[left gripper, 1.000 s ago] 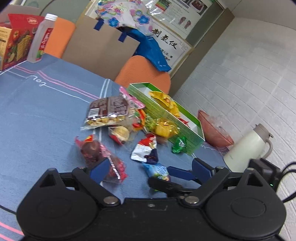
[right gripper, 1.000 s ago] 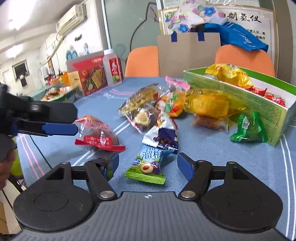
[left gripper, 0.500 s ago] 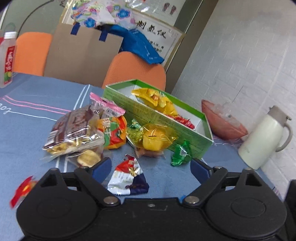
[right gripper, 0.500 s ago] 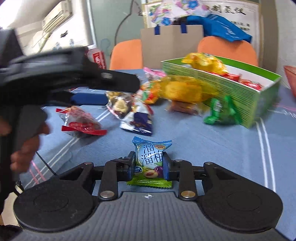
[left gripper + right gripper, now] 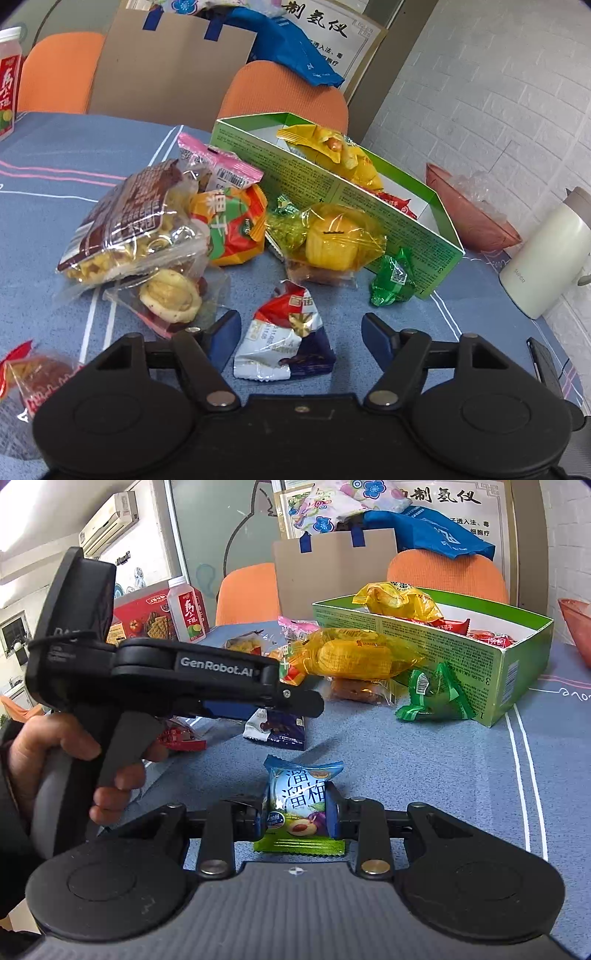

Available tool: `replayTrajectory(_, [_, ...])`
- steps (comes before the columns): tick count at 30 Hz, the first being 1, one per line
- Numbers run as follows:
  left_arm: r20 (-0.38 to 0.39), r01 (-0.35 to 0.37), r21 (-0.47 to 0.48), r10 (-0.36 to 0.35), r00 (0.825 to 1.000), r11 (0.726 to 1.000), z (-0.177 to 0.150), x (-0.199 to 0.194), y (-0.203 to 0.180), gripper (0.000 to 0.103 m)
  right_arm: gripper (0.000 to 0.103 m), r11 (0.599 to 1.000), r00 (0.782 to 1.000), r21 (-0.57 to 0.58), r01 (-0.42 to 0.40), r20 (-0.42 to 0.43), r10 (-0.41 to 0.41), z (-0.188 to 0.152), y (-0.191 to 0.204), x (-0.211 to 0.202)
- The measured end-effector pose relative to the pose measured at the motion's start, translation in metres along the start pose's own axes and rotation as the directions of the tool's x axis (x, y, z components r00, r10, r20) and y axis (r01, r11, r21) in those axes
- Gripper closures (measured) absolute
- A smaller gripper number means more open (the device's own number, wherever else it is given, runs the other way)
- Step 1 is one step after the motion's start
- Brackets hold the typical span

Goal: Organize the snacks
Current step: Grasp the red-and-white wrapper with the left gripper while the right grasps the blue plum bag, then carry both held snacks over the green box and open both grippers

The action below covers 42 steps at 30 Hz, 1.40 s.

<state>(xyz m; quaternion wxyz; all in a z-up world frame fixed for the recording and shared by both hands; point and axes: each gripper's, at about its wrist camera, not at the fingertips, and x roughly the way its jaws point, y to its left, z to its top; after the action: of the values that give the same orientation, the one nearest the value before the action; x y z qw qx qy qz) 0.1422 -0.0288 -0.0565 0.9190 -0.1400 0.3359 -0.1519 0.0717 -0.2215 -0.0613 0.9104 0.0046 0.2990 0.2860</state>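
Note:
My right gripper (image 5: 295, 814) is shut on a blue and green plum candy packet (image 5: 300, 805), held just above the blue tablecloth. My left gripper (image 5: 301, 334) is open, its fingers on either side of a red, white and navy packet (image 5: 286, 339) lying on the cloth; from the right wrist view it (image 5: 258, 705) reaches in from the left above that packet (image 5: 275, 729). The green box (image 5: 369, 206) (image 5: 509, 657) holds yellow and red snacks. A pile of loose snacks (image 5: 155, 229) lies left of the box, with a yellow cake packet (image 5: 332, 243) and a green candy (image 5: 393, 284) against its side.
A white kettle (image 5: 546, 254) and a pink bowl (image 5: 469, 218) stand right of the box. A drink bottle (image 5: 186, 609) and a red cracker box (image 5: 144, 618) stand at the far left. Orange chairs (image 5: 284, 92) and a cardboard bag (image 5: 170, 70) are behind the table.
My right gripper closed on the plum candy packet and lifted it slightly. My left gripper swung right and forward to straddle the red, white and navy packet.

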Motion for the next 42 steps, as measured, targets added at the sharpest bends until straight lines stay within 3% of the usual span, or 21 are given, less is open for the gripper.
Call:
replayTrajectory(4, [-0.026, 0.026, 0.003, -0.026, 0.999, 1.0, -0.002, 0.0, -0.001, 0.016, 0.051, 1.0, 1.0, 0.005, -0.005, 0.006, 0.005, -0.001, -0.002, 0.0])
replayTrajectory(10, [0.018, 0.083, 0.01, -0.083, 0.996, 0.996, 0.004, -0.024, -0.009, 0.019, 0.053, 1.0, 1.0, 0.021, -0.014, 0.022, 0.013, 0.005, -0.005, -0.005])
replayTrajectory(15, [0.095, 0.138, 0.053, -0.142, 0.985, 0.989, 0.031, -0.047, -0.025, 0.019, 0.053, 0.999, 0.992, -0.003, 0.034, 0.124, -0.033, 0.033, -0.016, -0.018])
replayTrajectory(21, [0.151, 0.135, 0.081, -0.146, 0.978, 0.988, 0.078, -0.039, -0.04, 0.019, 0.053, 0.991, 0.96, 0.01, 0.135, 0.245, -0.133, 0.073, -0.045, -0.016])
replayTrajectory(26, [0.131, 0.112, 0.067, -0.12, 0.984, 0.991, 0.108, 0.005, -0.043, 0.019, 0.053, 0.975, 0.937, 0.052, 0.218, 0.268, -0.224, 0.095, -0.076, 0.001])
replayTrajectory(31, [0.082, 0.1, 0.044, -0.103, 0.991, 0.994, 0.124, 0.049, -0.043, 0.019, 0.053, 0.963, 0.933, 0.075, 0.259, 0.24, -0.27, 0.096, -0.098, 0.015])
replayTrajectory(38, [0.075, -0.008, -0.003, 0.009, 0.997, 1.0, 0.14, 0.095, -0.03, 0.018, 0.053, 0.956, 0.935, 0.079, 0.283, 0.201, -0.293, 0.098, -0.116, 0.035])
replayTrajectory(42, [0.074, -0.078, -0.009, 0.078, 0.994, 0.997, 0.145, 0.108, -0.02, 0.017, 0.053, 0.949, 0.926, 0.074, 0.306, 0.211, -0.314, 0.105, -0.121, 0.044])
